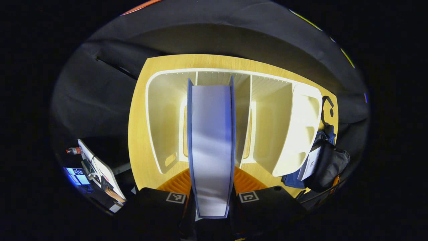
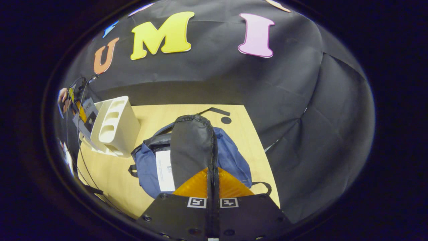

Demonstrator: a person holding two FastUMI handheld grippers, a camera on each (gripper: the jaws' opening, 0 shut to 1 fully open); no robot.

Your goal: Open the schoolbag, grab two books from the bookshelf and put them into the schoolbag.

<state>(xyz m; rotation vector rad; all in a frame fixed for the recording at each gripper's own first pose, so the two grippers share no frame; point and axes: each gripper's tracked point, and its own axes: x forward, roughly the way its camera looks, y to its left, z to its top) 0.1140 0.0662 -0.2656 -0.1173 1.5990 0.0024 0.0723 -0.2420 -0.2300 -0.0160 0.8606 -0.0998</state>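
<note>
At six o'clock of the white bookshelf, clamping a blue-covered book in the left gripper, while pinching the schoolbag flap in the right gripper, a second book lying inside.

Black cloth wall, pale wooden table, lit from above

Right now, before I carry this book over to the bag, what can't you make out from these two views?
- Book, left gripper view: only its page edge faces the camera; the cover is hidden.
- Schoolbag interior, right gripper view: the raised black flap covers most of the opening.
- White item in the bag: whether it is the first book is unclear; print too small.
- Bookshelf bays behind the held book: blocked.
</note>
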